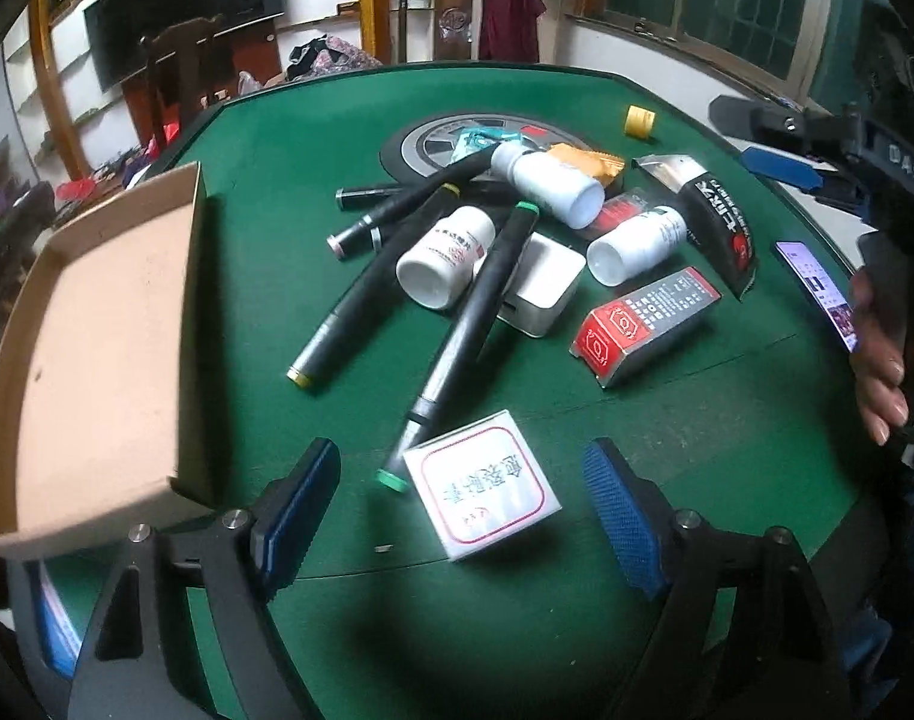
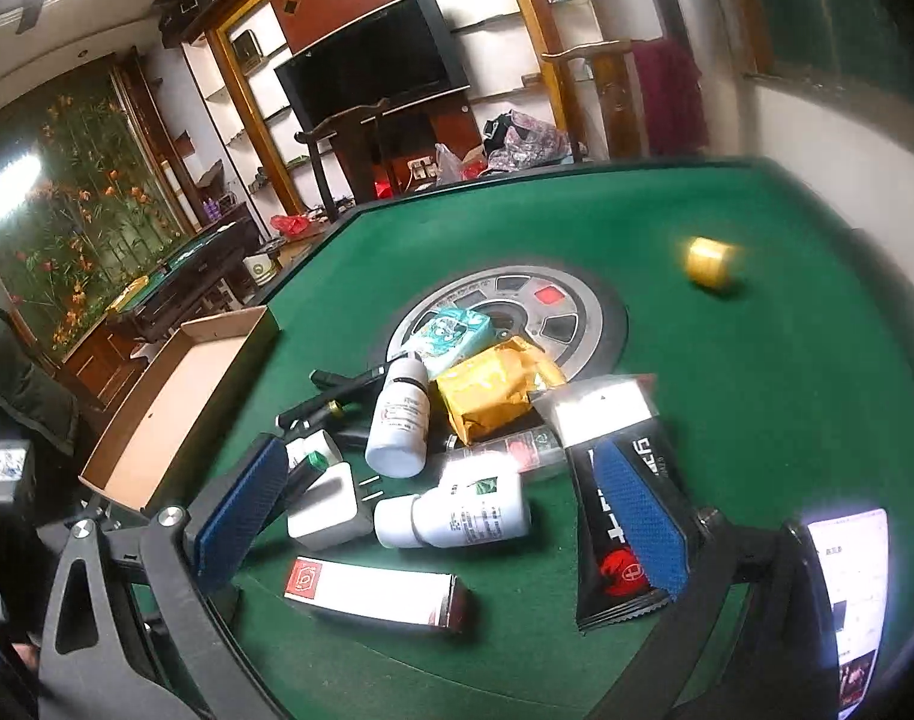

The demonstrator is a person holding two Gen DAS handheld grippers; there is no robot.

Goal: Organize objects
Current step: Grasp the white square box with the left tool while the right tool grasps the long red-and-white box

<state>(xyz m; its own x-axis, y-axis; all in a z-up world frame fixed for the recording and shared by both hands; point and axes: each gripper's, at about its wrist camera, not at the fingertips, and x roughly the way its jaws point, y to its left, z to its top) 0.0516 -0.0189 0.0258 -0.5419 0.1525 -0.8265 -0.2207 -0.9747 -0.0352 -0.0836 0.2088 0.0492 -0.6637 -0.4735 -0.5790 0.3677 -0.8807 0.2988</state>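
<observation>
My left gripper (image 1: 460, 510) stands open over the near part of the green table (image 1: 277, 180). A white box with a red border (image 1: 481, 483) lies between its blue pads (image 1: 301, 510), with a gap on each side. A green-capped black marker (image 1: 475, 312) ends just beside that box. My right gripper (image 2: 439, 519) is open too. It hovers over a white bottle (image 2: 457, 519) lying on its side and touches nothing. An open cardboard tray (image 1: 97, 348) sits at the table's left edge. In the left wrist view the right gripper (image 1: 781, 165) shows at far right.
A pile in the table's middle holds several markers, two more white bottles (image 1: 547, 180), a white adapter (image 1: 541, 288), a red-and-white box (image 1: 643, 324), a black sachet (image 1: 721, 222) and a yellow packet (image 2: 487, 396). A yellow cap (image 1: 639, 120) stands apart. A lit phone (image 1: 817, 294) lies at right, beside a hand (image 1: 877, 360).
</observation>
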